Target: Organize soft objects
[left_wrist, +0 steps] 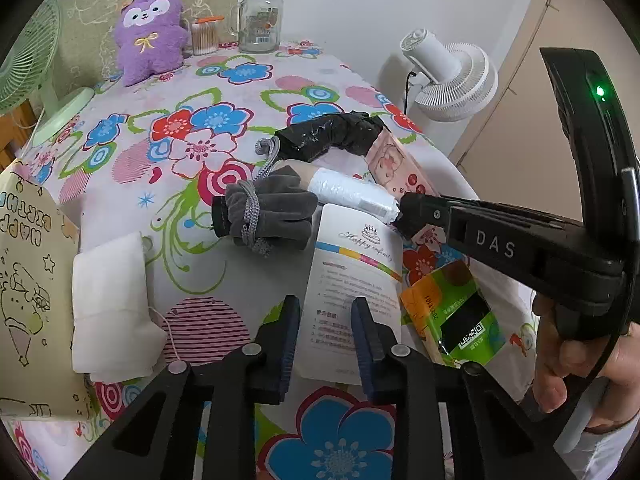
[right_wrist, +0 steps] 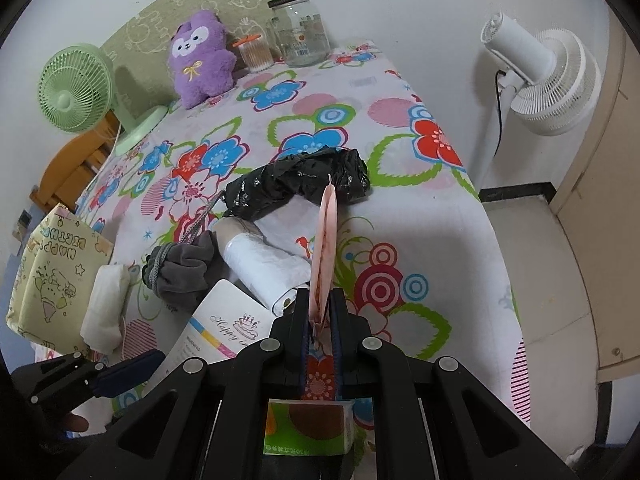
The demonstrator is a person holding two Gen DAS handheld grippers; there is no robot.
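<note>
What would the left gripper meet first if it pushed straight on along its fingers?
Most likely the white card lying flat on the tablecloth: the left gripper tilts down over its near end, with nothing between. Its height above the card is unclear.

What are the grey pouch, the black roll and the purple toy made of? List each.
Grey pouch: soft, matte, suede-like fabric, folds limply, tied with a woven cord.
Black roll: thin glossy plastic film, probably bags; crinkles catch the light.
Purple toy: fluffy plush with a fuzzy outline, likely stuffed.
</note>
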